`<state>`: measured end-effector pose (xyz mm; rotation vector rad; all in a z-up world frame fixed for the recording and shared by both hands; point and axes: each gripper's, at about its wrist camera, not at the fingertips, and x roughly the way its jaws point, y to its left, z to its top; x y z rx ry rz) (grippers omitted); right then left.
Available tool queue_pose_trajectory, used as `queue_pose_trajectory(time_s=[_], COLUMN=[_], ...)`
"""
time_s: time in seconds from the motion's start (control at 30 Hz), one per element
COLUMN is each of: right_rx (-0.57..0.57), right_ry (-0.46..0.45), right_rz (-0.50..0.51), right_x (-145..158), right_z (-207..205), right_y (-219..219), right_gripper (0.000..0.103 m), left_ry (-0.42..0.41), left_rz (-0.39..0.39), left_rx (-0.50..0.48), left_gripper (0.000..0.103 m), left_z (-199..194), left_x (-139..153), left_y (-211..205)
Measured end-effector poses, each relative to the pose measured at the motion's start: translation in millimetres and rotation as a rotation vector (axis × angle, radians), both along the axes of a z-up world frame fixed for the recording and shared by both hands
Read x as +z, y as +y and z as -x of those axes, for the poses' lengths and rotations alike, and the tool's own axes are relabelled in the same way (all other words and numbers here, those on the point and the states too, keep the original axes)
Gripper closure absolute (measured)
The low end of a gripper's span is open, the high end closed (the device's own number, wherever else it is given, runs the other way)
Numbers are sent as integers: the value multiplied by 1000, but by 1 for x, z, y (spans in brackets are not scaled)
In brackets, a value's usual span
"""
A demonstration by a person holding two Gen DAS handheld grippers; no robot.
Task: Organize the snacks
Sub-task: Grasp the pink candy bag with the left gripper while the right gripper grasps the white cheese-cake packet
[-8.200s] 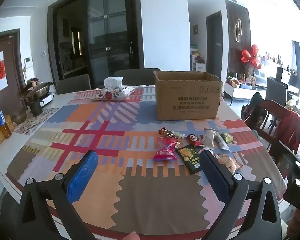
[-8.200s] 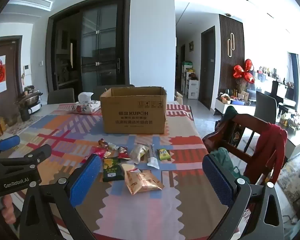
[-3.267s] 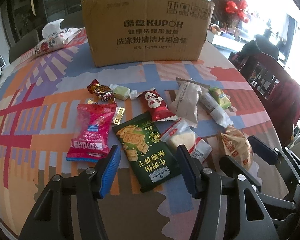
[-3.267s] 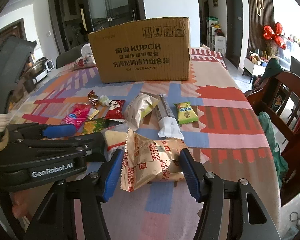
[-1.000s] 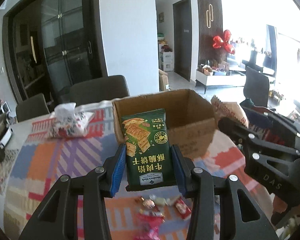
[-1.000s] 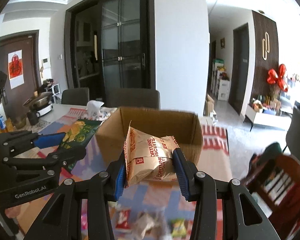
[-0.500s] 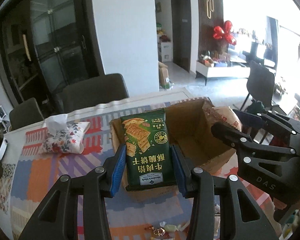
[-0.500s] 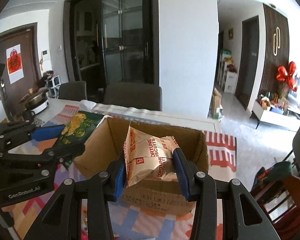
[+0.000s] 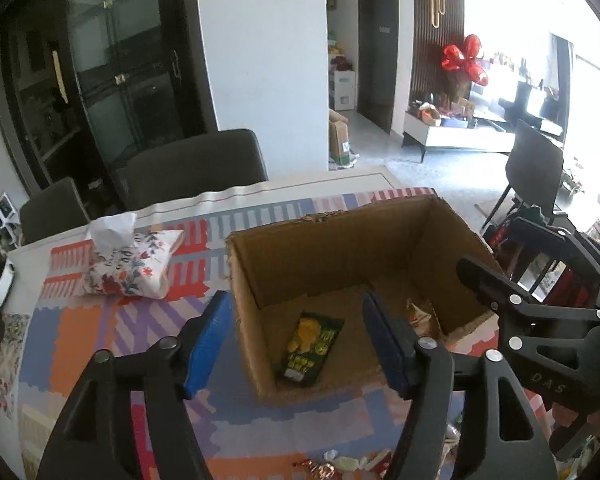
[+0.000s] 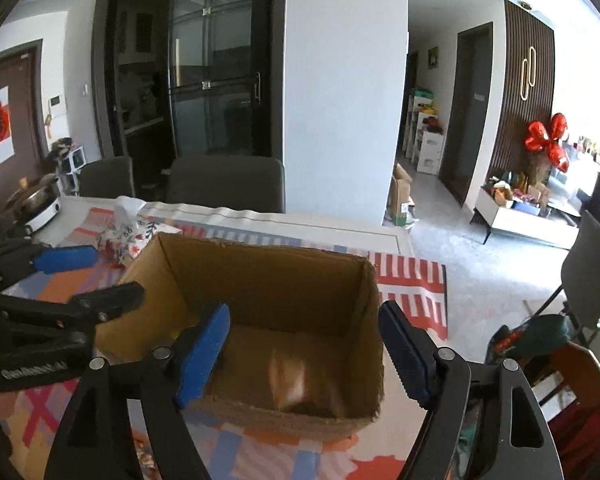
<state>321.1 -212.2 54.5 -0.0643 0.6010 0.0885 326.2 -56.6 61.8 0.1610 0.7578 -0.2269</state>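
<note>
Desk (image 9: 100,344) bearing the open box (image 9: 340,240), with the green pack (image 9: 310,344) and tan bag (image 10: 288,380) lying inside; both tongs, left (image 9: 296,344) and right (image 10: 304,356), gape wide and empty above it, best lifted straight clear before returning for the remaining sweets (image 9: 340,464).

1. Left gripper (image 9: 298,340) jaws now spread wide and empty; half a second ago they clamped the green cracker pack (image 9: 310,346).
2. Cracker pack now lies on the box (image 9: 340,236) floor.
3. Right gripper (image 10: 304,354) also spread, empty.
4. Biscuit bag (image 10: 290,378) now inside the box, blurred.
</note>
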Motion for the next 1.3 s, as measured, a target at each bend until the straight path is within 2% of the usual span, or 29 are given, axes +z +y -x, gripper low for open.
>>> queue_pose_trajectory(time_s=[0.2, 0.47, 0.77, 1.07, 1.3], right_rx=[3, 17, 62, 63, 80], right_ry=[-27, -31, 68, 169, 245], right_rz=[-17, -31, -30, -5, 5], right_x=[7, 10, -15, -52, -85], right_z=[36, 83, 123, 152, 164], right_y=[3, 17, 39, 44, 47], right_gripper=[26, 26, 26, 26, 26], left_ry=[-56, -115, -70, 9, 88], left_rz=[-22, -28, -31, -56, -69], left_rx=[36, 22, -6, -39, -74], left_gripper=[21, 17, 17, 17, 18], left_z=[38, 91, 131, 160, 168], left_x=[9, 11, -11, -57, -92], left_y=[13, 30, 44, 48, 47])
